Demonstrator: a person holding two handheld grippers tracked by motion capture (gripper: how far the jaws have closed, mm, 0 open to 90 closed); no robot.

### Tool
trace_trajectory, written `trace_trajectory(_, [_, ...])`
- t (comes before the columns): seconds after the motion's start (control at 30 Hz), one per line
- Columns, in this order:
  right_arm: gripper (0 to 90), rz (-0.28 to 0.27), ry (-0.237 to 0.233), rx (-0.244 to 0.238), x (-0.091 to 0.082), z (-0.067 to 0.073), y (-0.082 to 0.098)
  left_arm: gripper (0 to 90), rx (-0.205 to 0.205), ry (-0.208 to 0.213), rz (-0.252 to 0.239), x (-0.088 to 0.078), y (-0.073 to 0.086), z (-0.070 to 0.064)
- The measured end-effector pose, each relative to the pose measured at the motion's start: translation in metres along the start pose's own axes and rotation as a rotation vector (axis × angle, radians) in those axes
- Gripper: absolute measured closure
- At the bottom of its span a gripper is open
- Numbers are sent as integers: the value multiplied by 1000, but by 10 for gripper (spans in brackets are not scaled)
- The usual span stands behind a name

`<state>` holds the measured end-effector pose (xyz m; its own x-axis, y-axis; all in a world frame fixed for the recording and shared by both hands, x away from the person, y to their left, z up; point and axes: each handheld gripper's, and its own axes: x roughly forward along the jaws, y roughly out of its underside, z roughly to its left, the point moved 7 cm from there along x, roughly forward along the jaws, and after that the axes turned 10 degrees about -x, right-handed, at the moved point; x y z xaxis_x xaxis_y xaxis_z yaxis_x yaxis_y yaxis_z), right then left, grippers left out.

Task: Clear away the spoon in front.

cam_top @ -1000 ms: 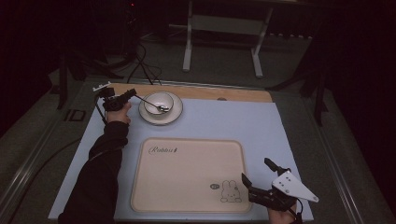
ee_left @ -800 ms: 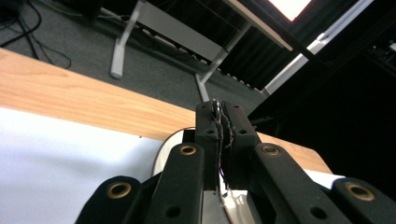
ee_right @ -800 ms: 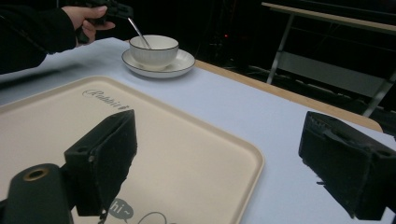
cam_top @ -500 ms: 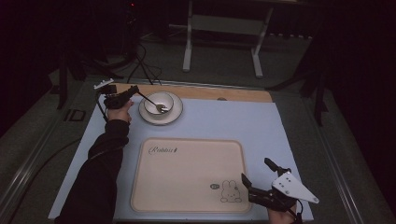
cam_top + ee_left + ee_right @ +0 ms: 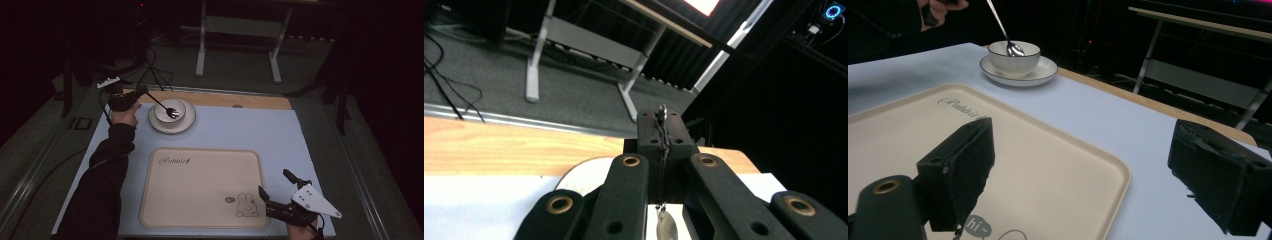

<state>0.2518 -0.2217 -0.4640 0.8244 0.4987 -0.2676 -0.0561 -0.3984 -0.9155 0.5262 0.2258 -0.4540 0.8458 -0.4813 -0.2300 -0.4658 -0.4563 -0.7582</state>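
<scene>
At the far left of the table, the left gripper (image 5: 134, 96) is clenched on the handle of a spoon (image 5: 165, 107); in the left gripper view its jaws are pressed together with the thin metal handle (image 5: 661, 131) pinched upright between them. The person's left hand (image 5: 125, 114) holds that gripper, and a dark sleeve (image 5: 102, 185) runs down to the near edge. The spoon slants down to the right, its bowl end inside a white cup (image 5: 170, 110). The cup stands on a white saucer (image 5: 186, 124), on the far left part of a pale blue mat (image 5: 260, 127) that covers most of the table. A strip of bare wood (image 5: 240, 100) shows along the mat's far edge.

In the middle, nearer the person, lies a cream tray (image 5: 200, 187), with script lettering at its far left corner and a small rabbit drawing (image 5: 245, 205) at its near right corner. Nothing rests on it.

At the near right, the right gripper (image 5: 278, 191) is released, its two black jaws spread wide apart and holding nothing. It hovers over the tray's near right corner, and the grey three-cornered plate (image 5: 315, 200) sits on top of it. In the right gripper view the open jaws frame the tray (image 5: 1048, 165), with the cup (image 5: 1014, 57), saucer and spoon (image 5: 1007, 37) beyond.
</scene>
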Motion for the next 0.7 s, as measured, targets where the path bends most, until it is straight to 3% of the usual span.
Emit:
trace_trajectory(0.33, [115,-8,1,4,-3,-1,-1,900,48,22,6,-26,-30,-24])
trace_trajectory(0.7, [115,-8,-2,0,-2,1,-2,900,85,78,48,-51,-46,-46])
